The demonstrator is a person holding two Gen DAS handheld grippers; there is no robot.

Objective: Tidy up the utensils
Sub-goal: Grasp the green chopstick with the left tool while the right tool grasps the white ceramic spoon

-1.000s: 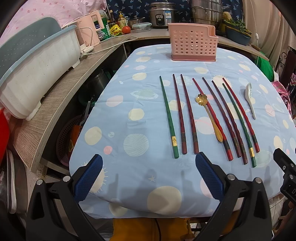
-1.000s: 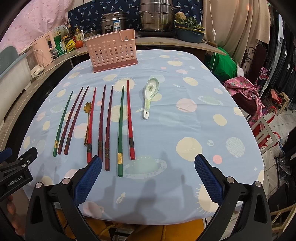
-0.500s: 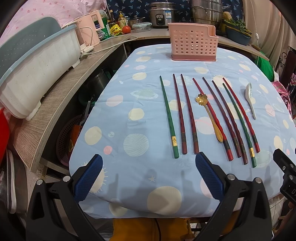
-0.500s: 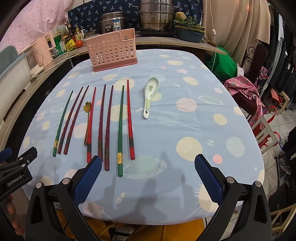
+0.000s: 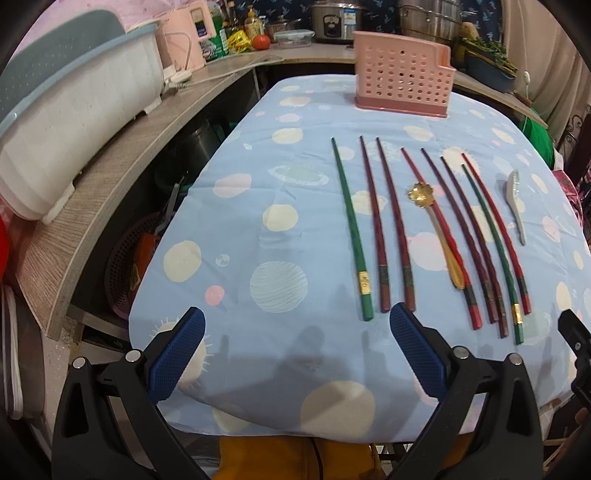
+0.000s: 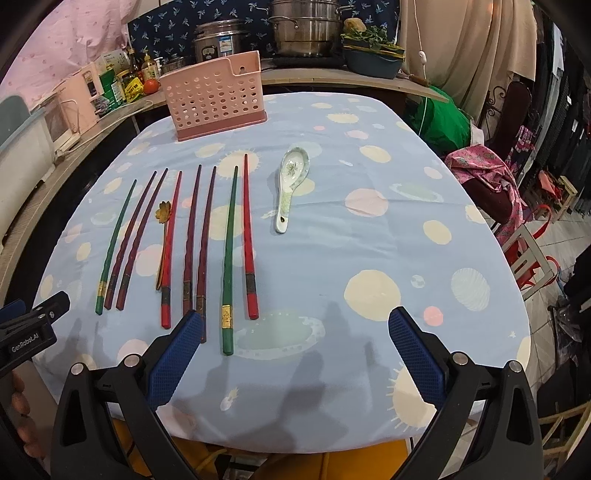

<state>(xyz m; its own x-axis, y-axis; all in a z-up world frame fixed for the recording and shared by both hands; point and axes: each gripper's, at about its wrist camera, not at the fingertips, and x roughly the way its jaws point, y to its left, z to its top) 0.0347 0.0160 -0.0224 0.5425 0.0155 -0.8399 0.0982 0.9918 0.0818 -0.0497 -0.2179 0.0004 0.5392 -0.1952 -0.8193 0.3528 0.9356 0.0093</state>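
Several chopsticks lie side by side on the blue patterned tablecloth [image 5: 258,184]: a green one [image 5: 351,229] at the left, dark red ones [image 5: 393,225], bright red ones [image 6: 249,236] and another green one [image 6: 229,254]. A gold flower-shaped spoon [image 5: 420,192] lies among them. A white ceramic spoon [image 6: 291,173] rests to their right. A pink perforated utensil holder [image 5: 400,85] stands at the far end of the table. My left gripper [image 5: 297,350] is open over the near edge, left of the chopstick ends. My right gripper [image 6: 295,350] is open, its left finger over the chopstick ends.
A wooden counter [image 5: 110,177] runs along the left with a white tub [image 5: 70,110], a pink appliance and bottles. Pots [image 6: 306,33] and a rice cooker stand behind the holder. Chairs and pink cloth [image 6: 491,173] sit to the right. The left gripper [image 6: 26,328] shows in the right wrist view.
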